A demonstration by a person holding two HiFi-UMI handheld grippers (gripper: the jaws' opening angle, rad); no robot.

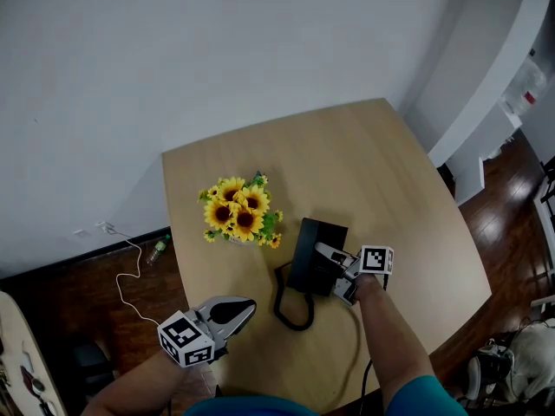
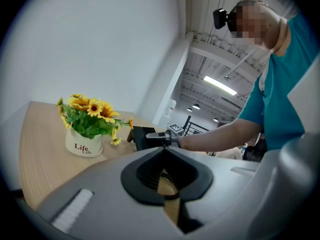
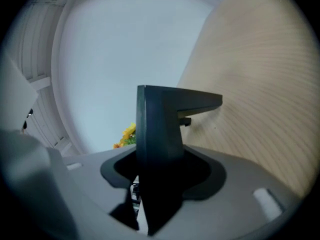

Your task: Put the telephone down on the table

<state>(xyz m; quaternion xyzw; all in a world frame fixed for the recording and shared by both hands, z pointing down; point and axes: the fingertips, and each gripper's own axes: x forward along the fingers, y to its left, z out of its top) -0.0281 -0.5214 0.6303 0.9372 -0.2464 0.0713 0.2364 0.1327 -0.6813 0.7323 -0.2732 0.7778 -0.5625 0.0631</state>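
As the head view looks down, one black telephone [image 1: 312,243] rests on the wooden surface [image 1: 364,163], just beside one pot of sunflowers [image 1: 239,215], with one black cord [image 1: 291,317] looping toward the near edge. The right gripper [image 1: 329,263] reaches the telephone's right side. The left gripper [image 1: 232,312] is over the near left corner, well apart from it.

In the left gripper view, its fingers [image 2: 125,181] are closed together with nothing between them. The pot and the telephone [image 2: 141,137] stand beyond.

In the right gripper view, its fingers [image 3: 210,171] stand apart around the telephone's dark body. A thin light gap shows on one side, so they do not clamp it.
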